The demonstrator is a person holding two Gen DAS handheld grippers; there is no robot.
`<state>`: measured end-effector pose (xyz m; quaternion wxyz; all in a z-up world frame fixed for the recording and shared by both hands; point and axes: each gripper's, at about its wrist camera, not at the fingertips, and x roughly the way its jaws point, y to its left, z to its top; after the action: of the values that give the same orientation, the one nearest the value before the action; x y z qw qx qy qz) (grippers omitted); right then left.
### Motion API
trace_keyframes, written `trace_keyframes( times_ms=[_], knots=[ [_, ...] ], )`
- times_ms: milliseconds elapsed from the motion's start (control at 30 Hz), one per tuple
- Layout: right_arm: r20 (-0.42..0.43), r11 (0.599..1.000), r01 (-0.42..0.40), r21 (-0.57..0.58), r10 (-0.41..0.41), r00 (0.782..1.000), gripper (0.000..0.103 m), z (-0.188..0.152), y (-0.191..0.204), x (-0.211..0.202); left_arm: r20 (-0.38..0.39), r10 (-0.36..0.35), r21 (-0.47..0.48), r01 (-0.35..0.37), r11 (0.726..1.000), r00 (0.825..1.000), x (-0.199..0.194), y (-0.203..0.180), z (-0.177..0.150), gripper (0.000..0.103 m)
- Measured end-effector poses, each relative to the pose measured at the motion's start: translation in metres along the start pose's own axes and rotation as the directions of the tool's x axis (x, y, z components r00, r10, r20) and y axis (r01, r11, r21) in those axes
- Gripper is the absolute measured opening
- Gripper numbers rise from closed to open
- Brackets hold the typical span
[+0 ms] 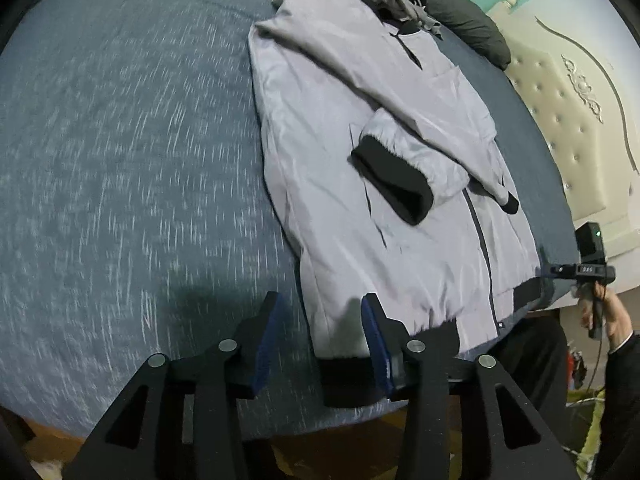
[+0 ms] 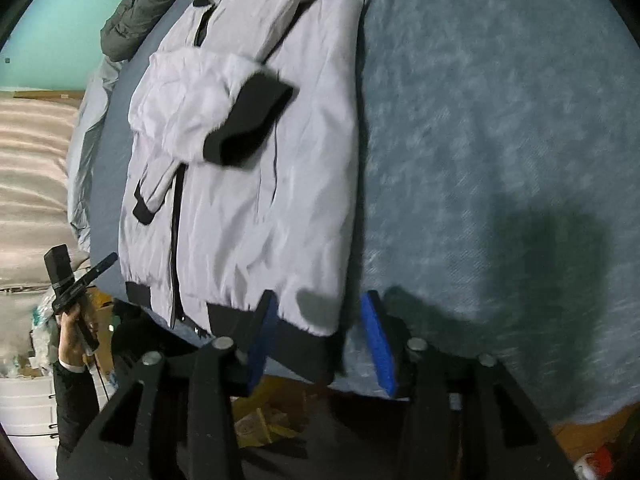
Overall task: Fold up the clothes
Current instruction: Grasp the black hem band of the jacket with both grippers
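Both sleeves are lying crossed over the pale lilac jacket (image 1: 340,208), black cuffs showing, mid-frame; we are holding left tongs (image 1: 320,344) and right tongs (image 2: 320,340) wide.

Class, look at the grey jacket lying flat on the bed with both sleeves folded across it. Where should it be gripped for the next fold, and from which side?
Grip the black hem band at the grey jacket's near corners, coming from the bed's near edge. The hem overhangs there, so fingers can slide under, and both hand-held grippers already face it.

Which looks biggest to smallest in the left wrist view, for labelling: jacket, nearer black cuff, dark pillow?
1. jacket
2. and 3. nearer black cuff and dark pillow: similar; the pillow lies farther away, so unsure.
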<state>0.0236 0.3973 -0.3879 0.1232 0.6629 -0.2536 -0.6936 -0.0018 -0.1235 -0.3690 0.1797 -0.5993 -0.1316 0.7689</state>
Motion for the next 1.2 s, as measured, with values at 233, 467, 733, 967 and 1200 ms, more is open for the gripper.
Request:
trace_keyframes(
  times_ms=[233,467,733,967,1200],
  knots=[
    [-0.001,0.998,-0.051,0.023,0.052,0.999,0.053,-0.013,-0.001,0.019,-0.034,-0.024,-0.032,0.023,0.999,0.999,0.011,0.004,-0.015,0.046],
    [0.025,0.994,-0.099,0.039,0.098,0.995,0.053,-0.017,-0.002,0.021,-0.057,-0.068,-0.05,0.066,0.997,0.996,0.02,0.003,-0.026,0.046],
    [0.027,0.991,-0.132,0.02,0.131,0.991,0.051,-0.024,-0.001,0.023,-0.081,-0.085,-0.017,0.084,0.996,0.993,0.031,-0.006,-0.033,0.032],
    [0.057,0.992,-0.126,-0.027,0.127,0.99,0.014,-0.03,0.007,0.017,-0.044,-0.114,0.031,0.116,0.993,0.992,0.01,-0.019,-0.033,0.012],
    [0.108,0.983,-0.154,-0.097,0.164,0.98,0.008,-0.035,0.028,-0.005,0.009,-0.133,0.066,0.132,0.989,0.991,-0.021,-0.029,-0.035,0.01]
  ],
)
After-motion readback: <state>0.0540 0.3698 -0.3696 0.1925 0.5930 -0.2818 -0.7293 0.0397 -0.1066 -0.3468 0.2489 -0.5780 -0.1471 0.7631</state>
